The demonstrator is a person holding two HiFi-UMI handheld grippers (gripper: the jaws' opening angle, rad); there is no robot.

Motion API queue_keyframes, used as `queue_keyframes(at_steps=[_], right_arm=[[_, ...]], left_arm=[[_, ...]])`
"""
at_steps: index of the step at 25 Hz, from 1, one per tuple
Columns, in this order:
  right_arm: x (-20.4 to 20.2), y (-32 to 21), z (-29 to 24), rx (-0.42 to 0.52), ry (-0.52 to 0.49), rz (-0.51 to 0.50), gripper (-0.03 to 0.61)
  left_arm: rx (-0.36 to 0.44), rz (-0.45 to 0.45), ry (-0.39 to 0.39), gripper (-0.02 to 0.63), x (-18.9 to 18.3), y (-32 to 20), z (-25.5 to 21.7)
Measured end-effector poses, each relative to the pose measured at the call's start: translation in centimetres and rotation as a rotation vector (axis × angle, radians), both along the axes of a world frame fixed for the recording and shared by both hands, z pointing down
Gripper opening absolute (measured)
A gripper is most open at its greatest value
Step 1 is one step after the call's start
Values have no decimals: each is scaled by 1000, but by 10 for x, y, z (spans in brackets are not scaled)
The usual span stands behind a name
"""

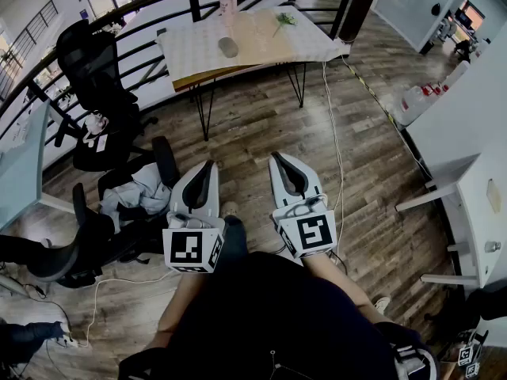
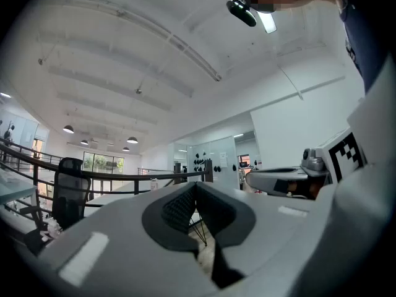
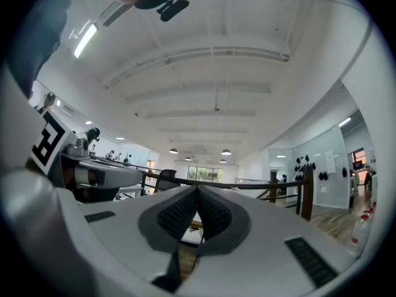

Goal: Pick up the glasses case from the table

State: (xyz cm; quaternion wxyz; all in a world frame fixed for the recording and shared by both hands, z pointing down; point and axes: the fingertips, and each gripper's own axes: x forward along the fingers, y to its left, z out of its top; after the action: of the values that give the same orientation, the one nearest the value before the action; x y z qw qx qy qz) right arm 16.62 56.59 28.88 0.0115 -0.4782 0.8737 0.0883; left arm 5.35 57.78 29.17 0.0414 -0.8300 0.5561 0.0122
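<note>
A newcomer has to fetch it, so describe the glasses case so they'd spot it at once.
Find the pale table on black hairpin legs beside the dark railing. On its left half, just nearer than an upright cup, lies the glasses case. It is the only grey rounded oval lying flat; the green sprig sits farther right.

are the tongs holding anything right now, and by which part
Nothing is held. The left tongs and right tongs are both shut and empty; the grey oval glasses case lies untouched on the pale wooden table.

bright, even ceiling lighting, strong fisheye warp, dark vignetted corners
</note>
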Motion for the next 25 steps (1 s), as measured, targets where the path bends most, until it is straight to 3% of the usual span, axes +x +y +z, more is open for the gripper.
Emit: queue_keyframes(at_steps=[7, 8, 9, 11, 20, 25], right_arm=[[-15, -65, 23, -54, -10, -12, 13], [-19, -78, 26, -63, -3, -12, 36], [-24, -91, 29, -77, 5, -10, 99], [-33, -120, 33, -86, 14, -9, 125], [-86, -238, 33, -65, 28, -55, 153], [-99, -304, 42, -132, 23, -46, 158]], left_arm=[[-13, 7, 16, 12, -12, -60, 16], [-16, 7, 22, 12, -16, -73, 19], [-18, 7, 28, 12, -20, -87, 21], [-19, 4, 36, 12, -30, -115, 24], [-34, 4, 25, 12, -69, -223, 24], [-61, 5, 20, 12, -86, -287, 28]])
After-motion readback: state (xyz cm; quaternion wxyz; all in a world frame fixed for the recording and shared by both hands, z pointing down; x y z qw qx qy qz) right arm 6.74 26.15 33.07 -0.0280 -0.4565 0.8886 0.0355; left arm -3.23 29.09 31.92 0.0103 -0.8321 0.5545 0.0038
